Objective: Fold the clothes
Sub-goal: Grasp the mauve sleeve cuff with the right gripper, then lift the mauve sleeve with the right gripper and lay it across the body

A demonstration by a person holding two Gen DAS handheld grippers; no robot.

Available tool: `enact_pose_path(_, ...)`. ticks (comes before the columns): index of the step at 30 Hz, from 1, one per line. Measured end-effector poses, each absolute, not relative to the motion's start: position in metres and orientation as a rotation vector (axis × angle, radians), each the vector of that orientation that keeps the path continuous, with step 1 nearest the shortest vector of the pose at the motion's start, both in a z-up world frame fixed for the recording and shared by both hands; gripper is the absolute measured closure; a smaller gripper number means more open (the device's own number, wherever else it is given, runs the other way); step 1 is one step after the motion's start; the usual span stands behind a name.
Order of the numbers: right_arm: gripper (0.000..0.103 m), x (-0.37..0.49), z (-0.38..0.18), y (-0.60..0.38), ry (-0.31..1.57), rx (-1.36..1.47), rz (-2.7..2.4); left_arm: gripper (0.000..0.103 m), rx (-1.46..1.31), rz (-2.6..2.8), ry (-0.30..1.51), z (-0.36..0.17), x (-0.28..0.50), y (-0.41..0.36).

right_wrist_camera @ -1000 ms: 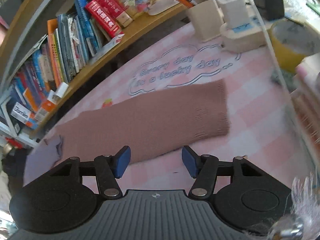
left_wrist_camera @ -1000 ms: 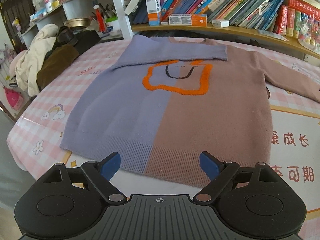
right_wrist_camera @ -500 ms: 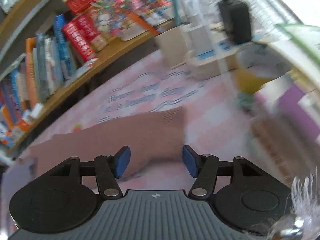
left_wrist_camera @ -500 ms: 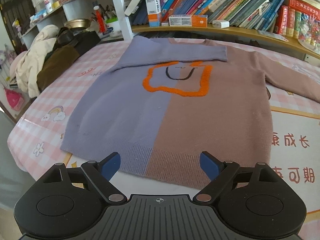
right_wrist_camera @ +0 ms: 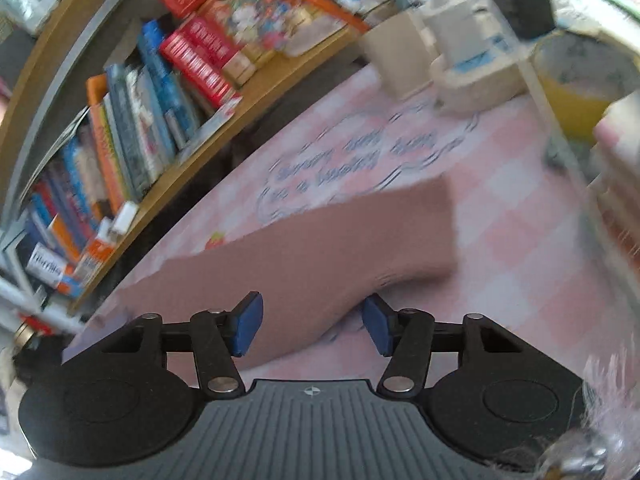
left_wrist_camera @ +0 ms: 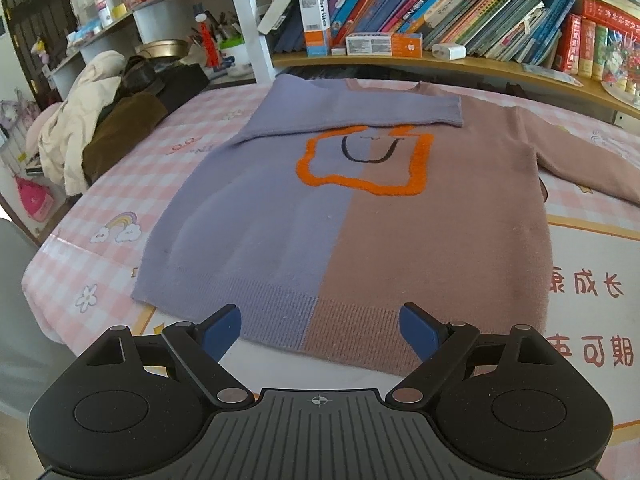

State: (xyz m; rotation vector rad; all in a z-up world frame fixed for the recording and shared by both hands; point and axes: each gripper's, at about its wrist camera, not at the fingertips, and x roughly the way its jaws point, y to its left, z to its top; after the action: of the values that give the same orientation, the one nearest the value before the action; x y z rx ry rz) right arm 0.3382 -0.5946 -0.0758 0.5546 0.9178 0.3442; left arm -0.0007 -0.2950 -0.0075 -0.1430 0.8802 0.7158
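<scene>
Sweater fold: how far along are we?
Done: the purple sleeve lies folded across the sweater chest. In hand: nothing; the right gripper, jaws open, hangs over the brown sleeve, still spread out. Left gripper waits open at the hem. Left: brown sleeve, then body.

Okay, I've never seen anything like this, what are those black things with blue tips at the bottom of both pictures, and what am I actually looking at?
Those are two hand-held grippers; a person holds one in each hand. Each carries a fisheye camera looking forward along its two blue-tipped fingers, so each picture is that gripper's own view.

In the left wrist view, the left gripper is open and holds nothing. Ahead of it a sweater, half lilac and half dusty pink with an orange outline on the chest, lies flat on a pink checked cloth. Its lilac sleeve is already folded across the chest. Books fill the shelf behind.

In the right wrist view, which is blurred, the right gripper is also open and empty, with the pink sleeve stretched out on the cloth in front of it.
</scene>
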Motion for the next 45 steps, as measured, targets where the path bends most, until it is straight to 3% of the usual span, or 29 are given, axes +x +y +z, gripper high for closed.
enact_pose_path(6,0.061,0.348,-0.077,-0.614,0.914,0.562,0.274,0.014,-0.155,0.727,0.877,-0.007,-0.003,-0.294)
enact_pose_path(9,0.073,0.348,-0.079,-0.617,0.922,0.565,0.251,0.014,-0.156,0.722,0.875,-0.007,-0.004,-0.294)
enact_pose_path(11,0.093,0.349,-0.081,-0.619,0.935,0.572,0.243,0.014,-0.155,0.717,0.874,-0.007,-0.004,-0.295)
enact_pose_path(12,0.097,0.349,-0.082,-0.619,0.935,0.583,0.25,0.014,-0.154,0.717,0.872,-0.007,-0.004,-0.295)
enact_pose_path(28,0.098,0.326,-0.003,-0.565,0.761,0.581,0.464,0.014,-0.151,0.644,0.803,-0.004,-0.01,-0.274)
enact_pose_path(45,0.098,0.275,0.078,-0.359,0.643,0.454,0.606,0.014,-0.118,0.473,0.626,0.013,-0.063,-0.16)
